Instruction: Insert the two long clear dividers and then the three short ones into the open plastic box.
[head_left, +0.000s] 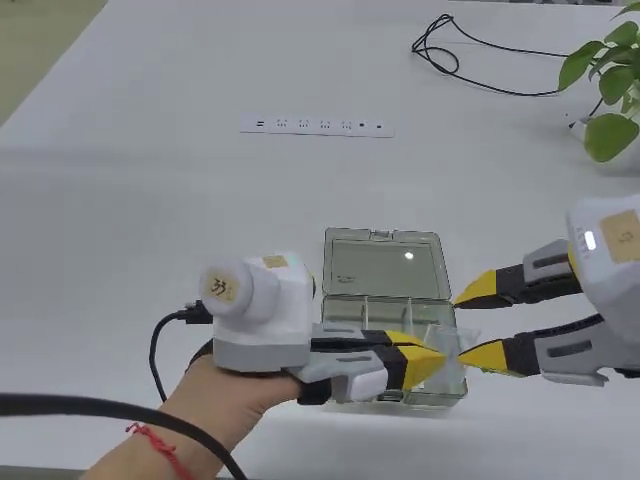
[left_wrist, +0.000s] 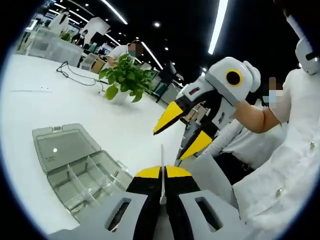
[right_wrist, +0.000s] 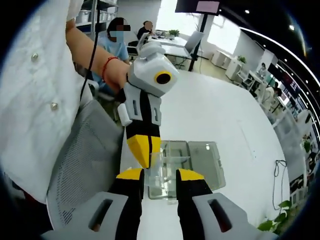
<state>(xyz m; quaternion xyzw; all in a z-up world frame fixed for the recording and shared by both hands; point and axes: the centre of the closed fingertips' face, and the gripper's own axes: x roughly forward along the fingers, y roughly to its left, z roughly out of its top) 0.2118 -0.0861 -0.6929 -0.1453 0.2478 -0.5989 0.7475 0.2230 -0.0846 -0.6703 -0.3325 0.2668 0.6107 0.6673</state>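
Dividers (left_wrist: 102, 172) sit in our plastic box (left_wrist: 62, 147) (count unclear); left gripper (left_wrist: 161, 173) clamps another clear divider (left_wrist: 161, 156), right gripper (head_left: 465, 325) with jaws apart.

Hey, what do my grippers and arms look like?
The left gripper and right gripper have white-grey bodies and black jaws with yellow tips. A black cable leaves the left one; tan stickers mark both. A red string bracelet circles the left wrist. The top is white.
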